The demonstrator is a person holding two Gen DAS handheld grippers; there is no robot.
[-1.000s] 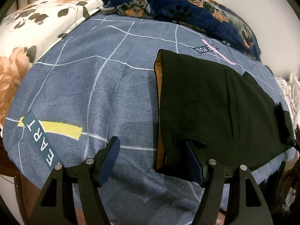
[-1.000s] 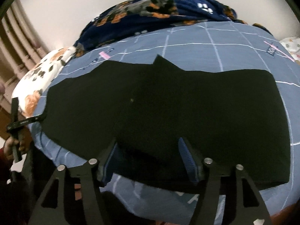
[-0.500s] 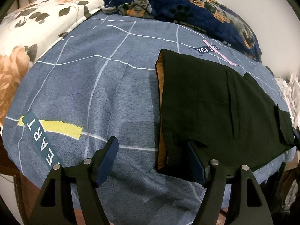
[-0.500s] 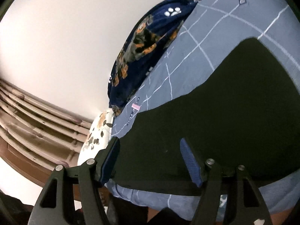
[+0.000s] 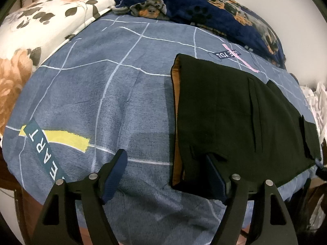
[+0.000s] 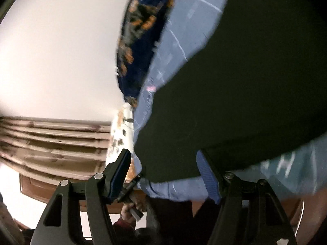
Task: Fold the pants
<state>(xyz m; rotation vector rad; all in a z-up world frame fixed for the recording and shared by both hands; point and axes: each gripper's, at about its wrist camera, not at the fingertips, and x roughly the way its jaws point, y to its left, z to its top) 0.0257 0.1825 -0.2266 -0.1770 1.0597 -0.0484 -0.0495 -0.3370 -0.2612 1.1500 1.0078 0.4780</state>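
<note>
My left tool (image 5: 165, 169) points steeply down at the bed, and its jaws are opening. The right finger (image 5: 215, 175) lies at the near corner of the black pants (image 5: 235, 118), seemingly tucked under a fold of the cloth at the waist; the left finger (image 5: 114, 173) stands apart over bare bedsheet (image 5: 106, 94). The pads do not press together on the fabric, so I record no grip.

The pants lie flat on the blue-grey, grid-lined bedsheet, on the right half of the bed in the left wrist view, waist end toward me, with an orange-brown lining edge (image 5: 175, 110) showing along their left side. A seam or pocket line runs lengthwise down the cloth. They reach to the near edge of the bed.

My right tool (image 6: 163, 173) is rolled well over, so its view is tilted and blurred. Its jaws stand apart. The black pants (image 6: 245, 94) fill the upper right of that view, and their near edge lies between and beyond the fingers; whether either pad touches the cloth I cannot tell. Nothing is clamped.

At the head of the bed lies a navy dog-print blanket (image 5: 214, 14), with a floral pillow (image 5: 36, 32) to its left. A hand (image 6: 130, 212) holding a tool handle shows low in the right wrist view.
</note>
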